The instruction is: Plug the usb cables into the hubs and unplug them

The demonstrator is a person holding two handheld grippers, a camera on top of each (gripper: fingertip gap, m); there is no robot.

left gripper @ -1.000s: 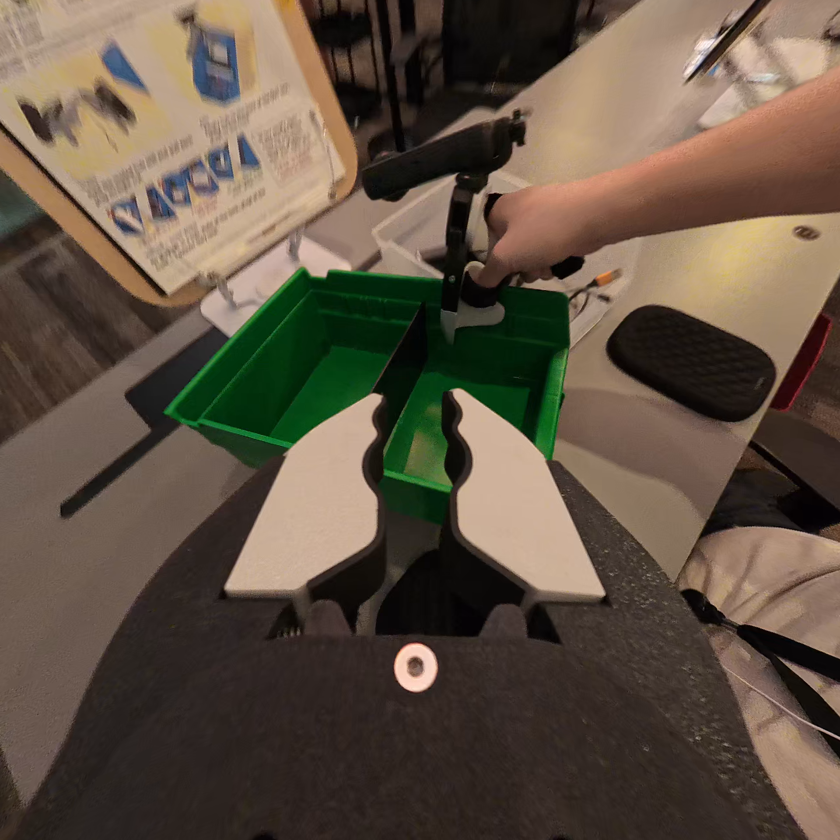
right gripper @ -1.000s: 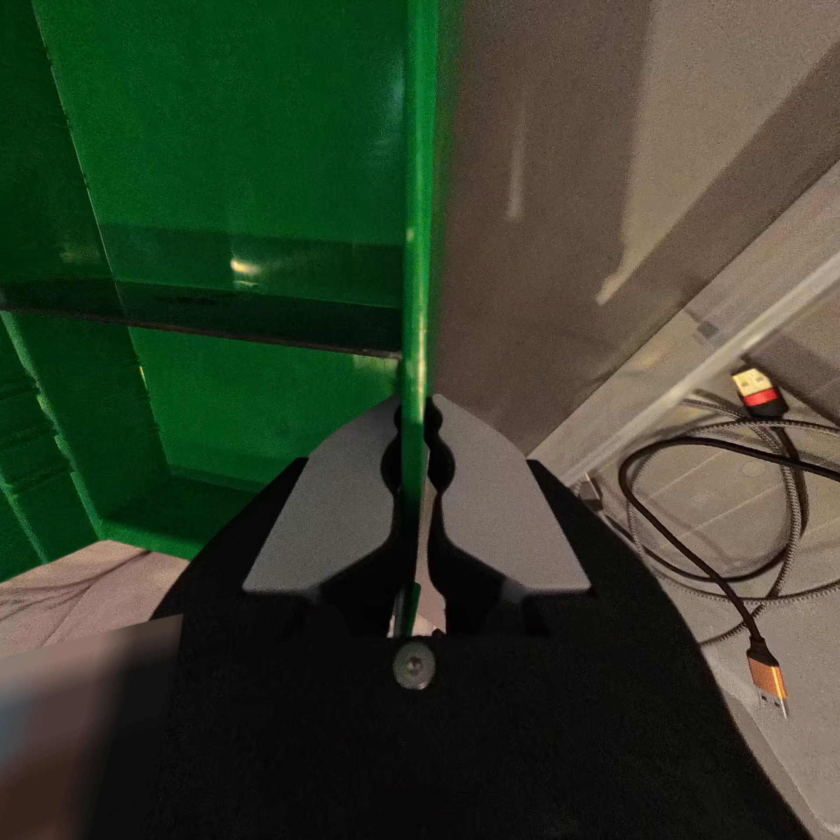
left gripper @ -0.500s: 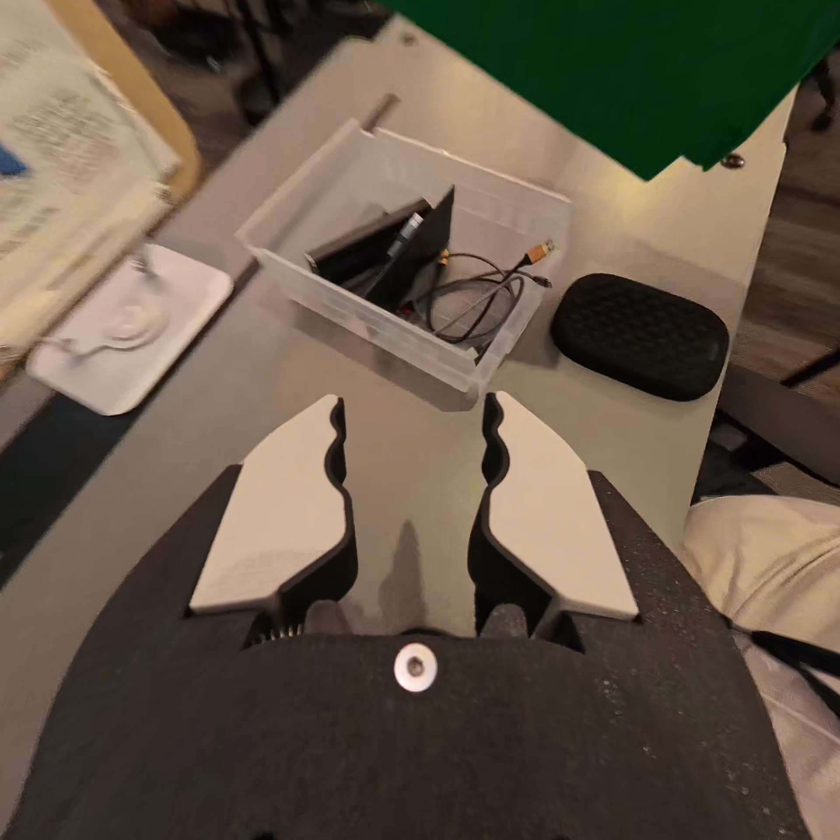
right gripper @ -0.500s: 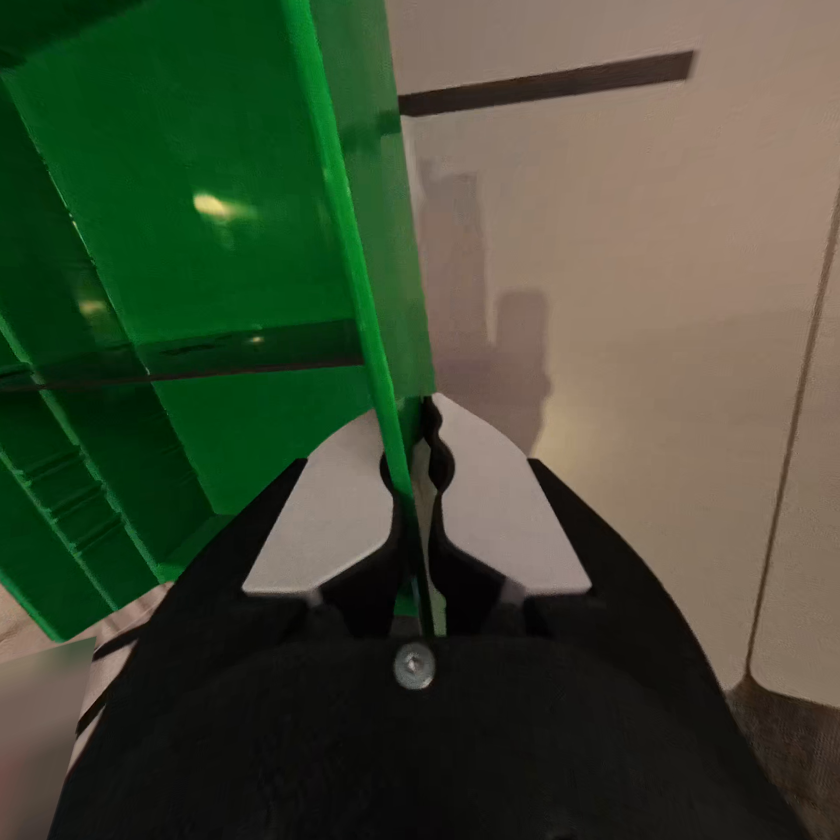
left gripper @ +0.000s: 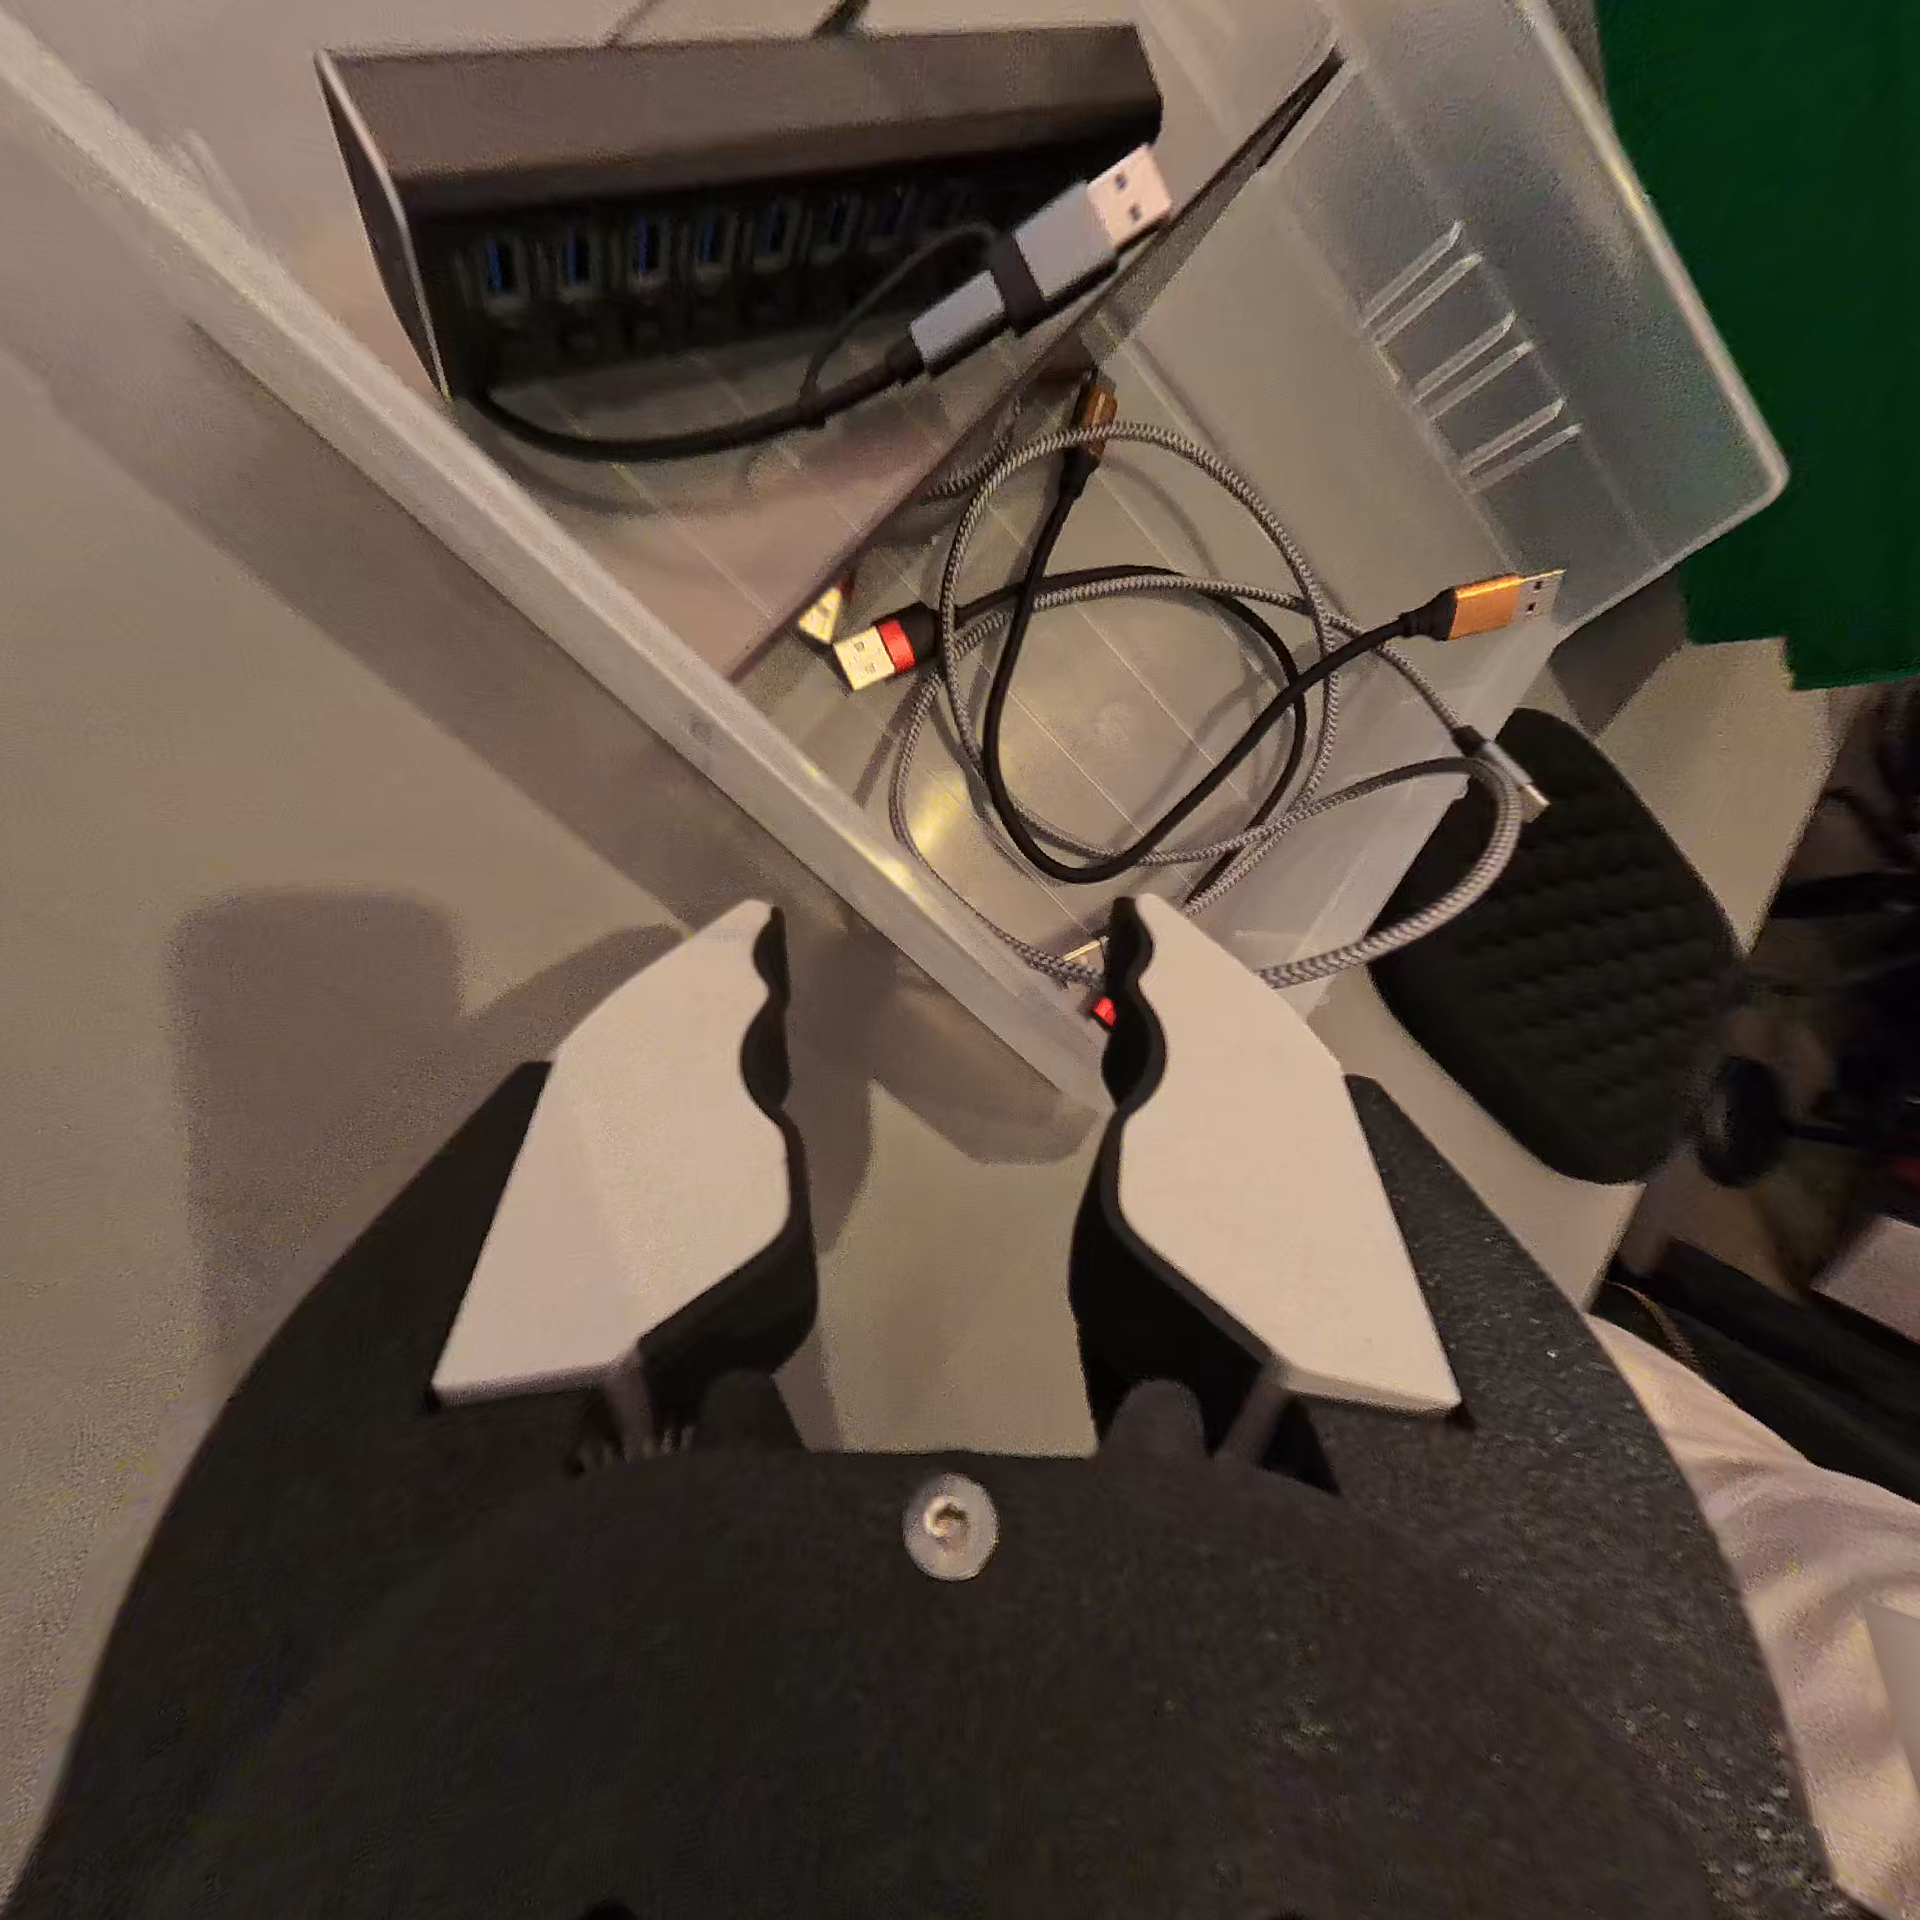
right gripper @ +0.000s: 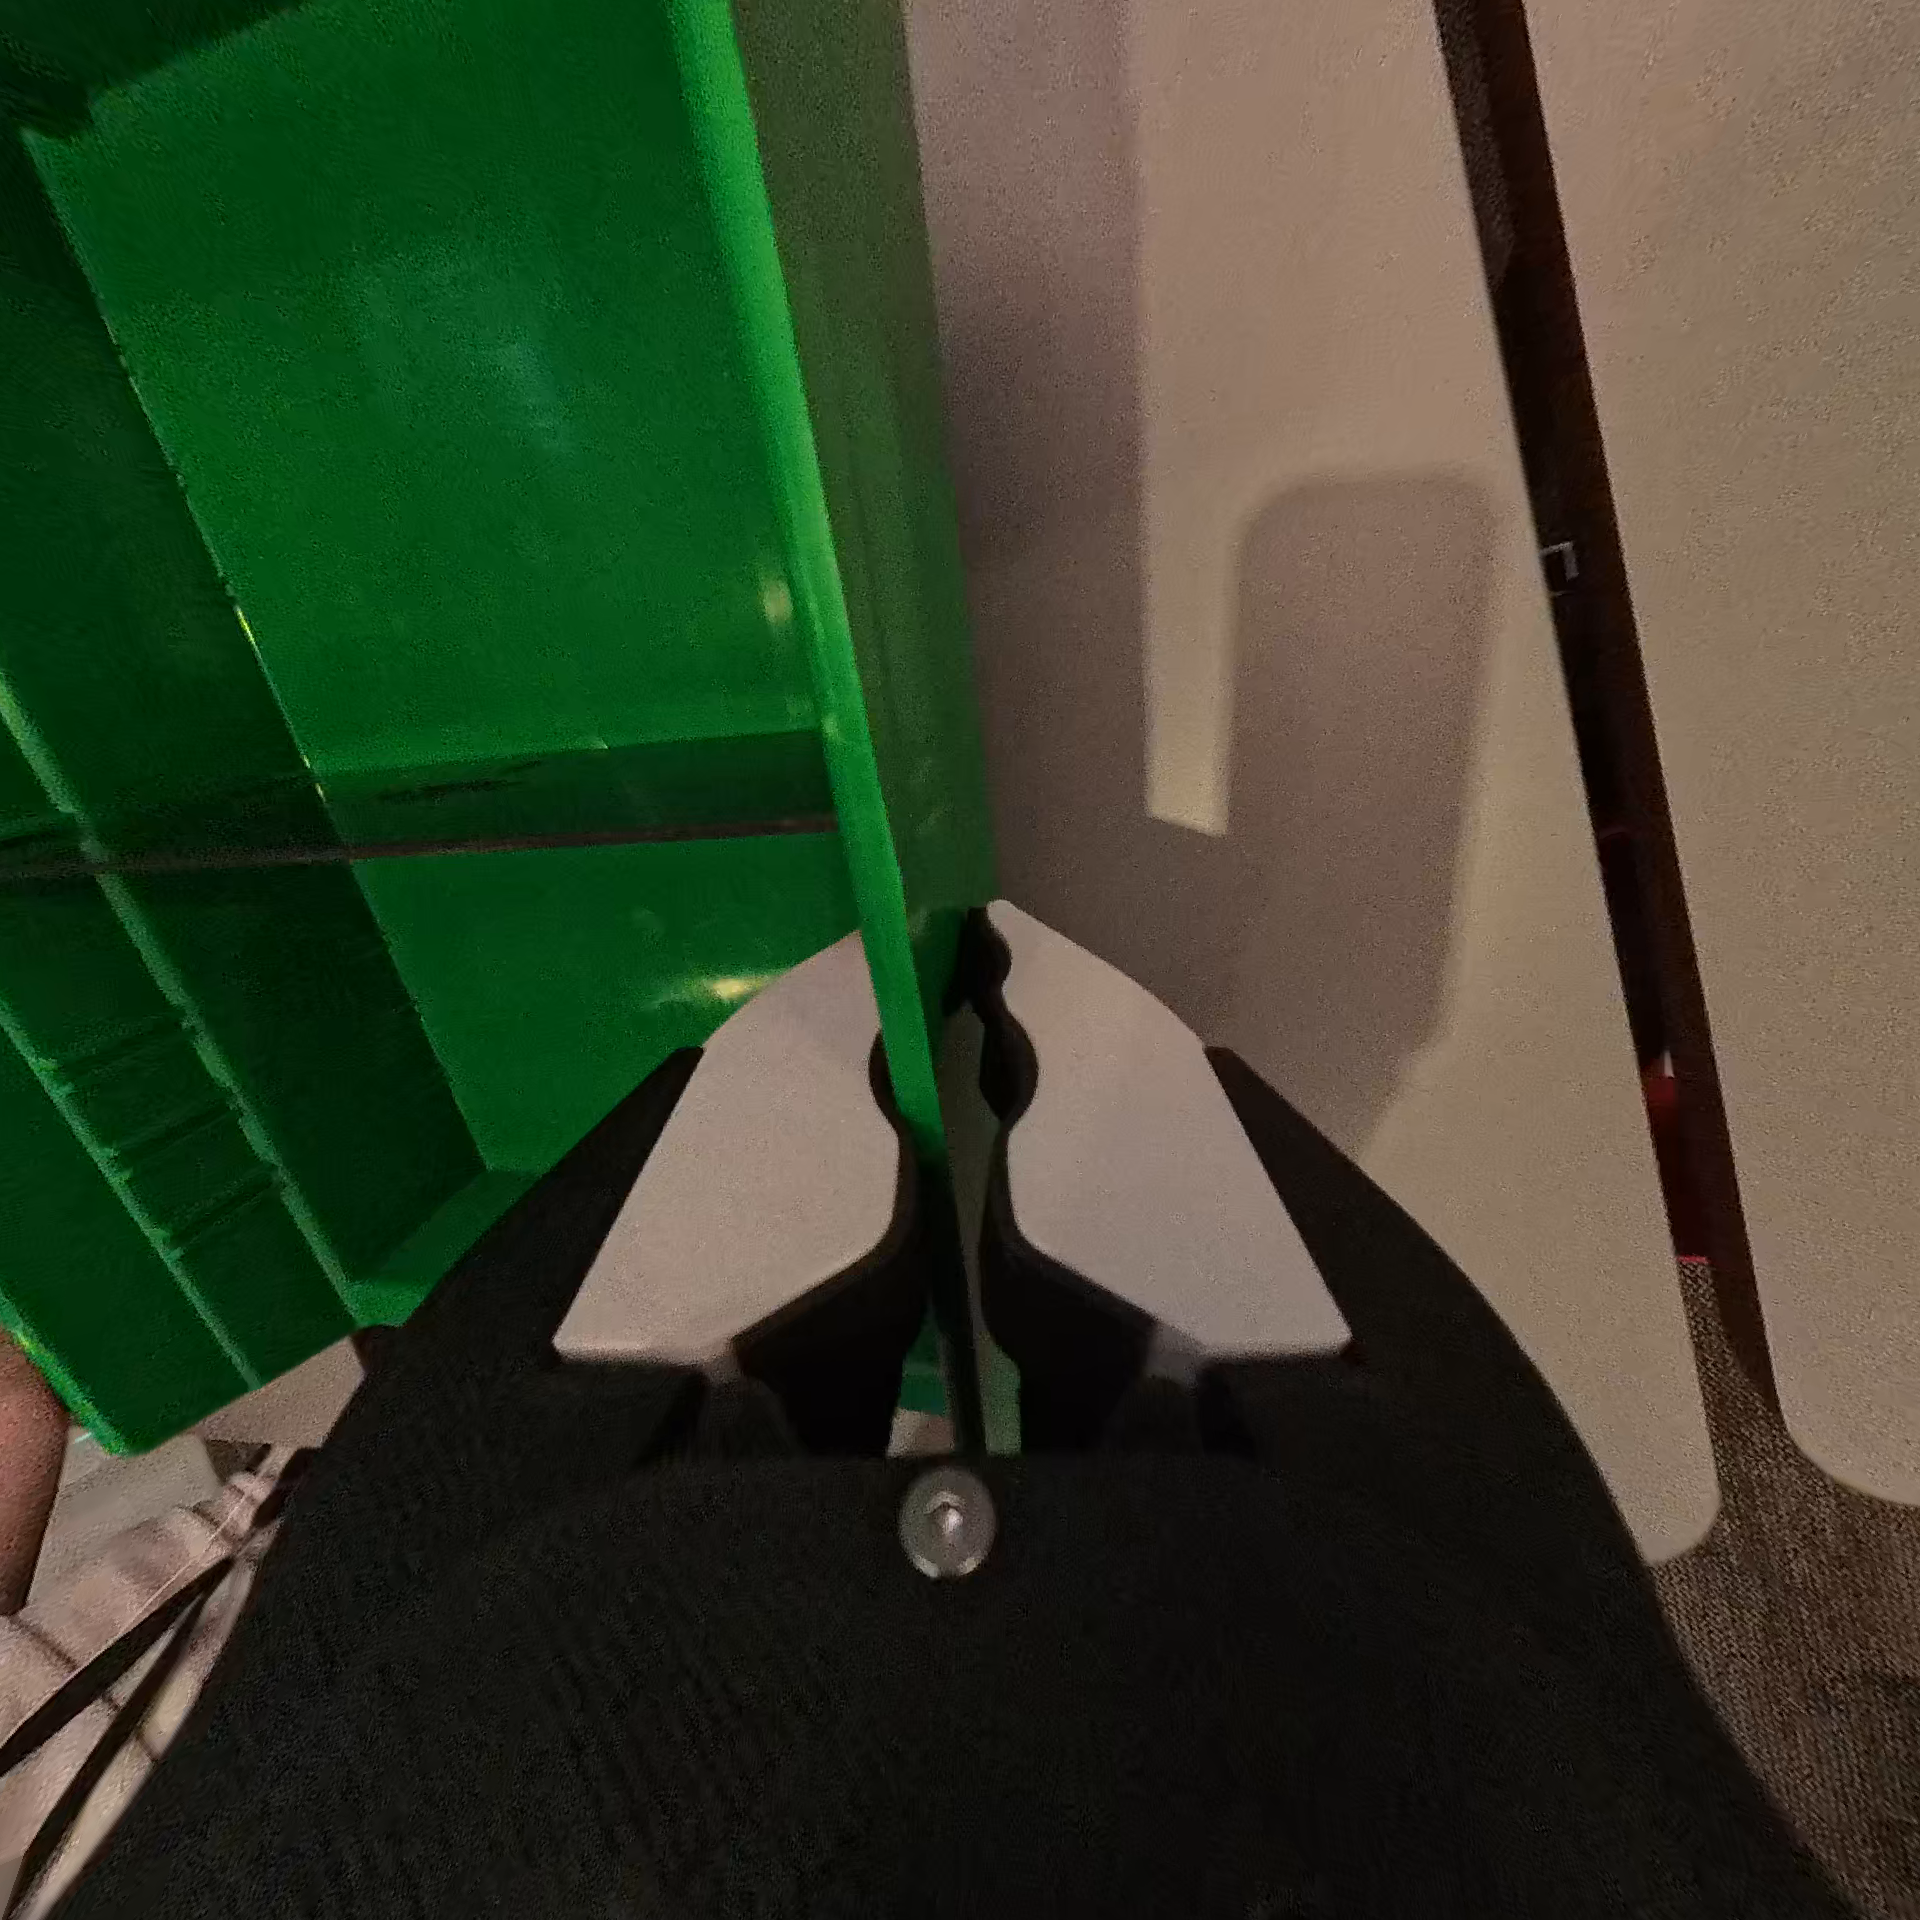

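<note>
Light is warm and dim in both views; we see yellowish tint on the surface. In the left wrist view a soft shadow of the left gripper falls on the surface just left of it, so light comes from the right/above. Clear bin shows faint glare; hub at far edge is blurred w/ wide-angle stretch. In the right wrist view, green bin has small glints; far wall is soft, and corners are dark.
</note>
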